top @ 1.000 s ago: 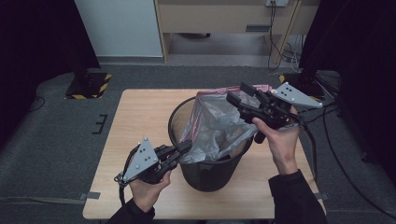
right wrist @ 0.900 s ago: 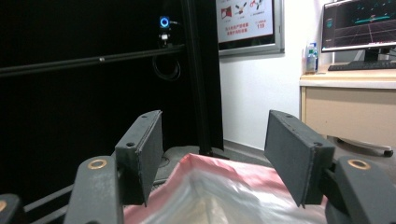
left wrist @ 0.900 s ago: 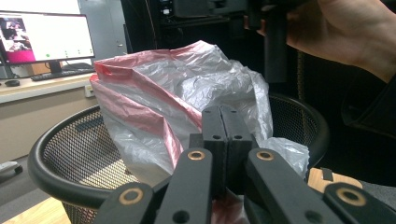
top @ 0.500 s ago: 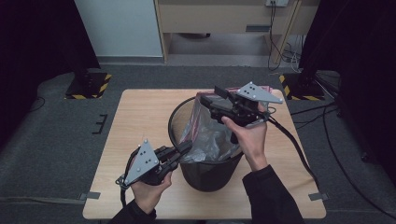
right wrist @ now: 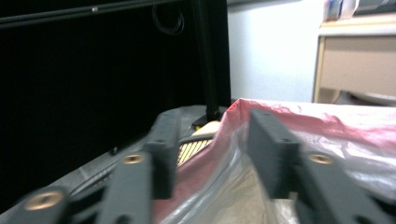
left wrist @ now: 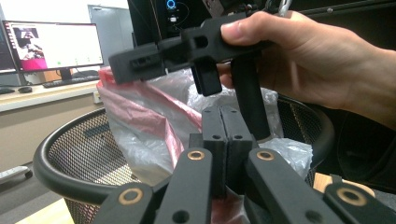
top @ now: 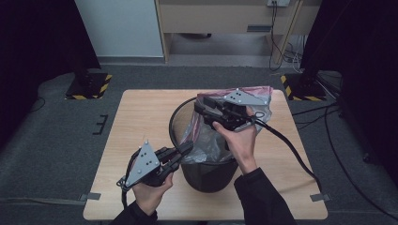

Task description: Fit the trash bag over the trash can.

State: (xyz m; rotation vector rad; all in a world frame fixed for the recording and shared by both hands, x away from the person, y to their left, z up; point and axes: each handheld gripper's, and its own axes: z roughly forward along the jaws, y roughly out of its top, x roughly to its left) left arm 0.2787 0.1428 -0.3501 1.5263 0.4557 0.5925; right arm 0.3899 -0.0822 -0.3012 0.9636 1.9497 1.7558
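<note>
A black mesh waste bin (top: 206, 164) stands on the wooden tabletop (top: 141, 122), slightly toward five o'clock from the tabletop's middle, and a clear plastic bag with a red rim (top: 209, 138) sits loosely inside it, its mouth rising above the bin's rim on the far side, toward one o'clock. The left tongs (top: 184, 149) reach in from about seven o'clock of the bin and are pressed together at its near rim; in the left gripper view their two jaws stand flush against each other with crumpled bag film just beyond and below them, though whether film is caught between them cannot be told. The right tongs (top: 201, 104) hover over the bin's far side at about twelve o'clock, pointing toward nine o'clock. Their jaws have just been closing and are spread partway apart; in the right gripper view the bag's red edge (right wrist: 233, 121) rises between the two jaws, not yet pinched.
</note>
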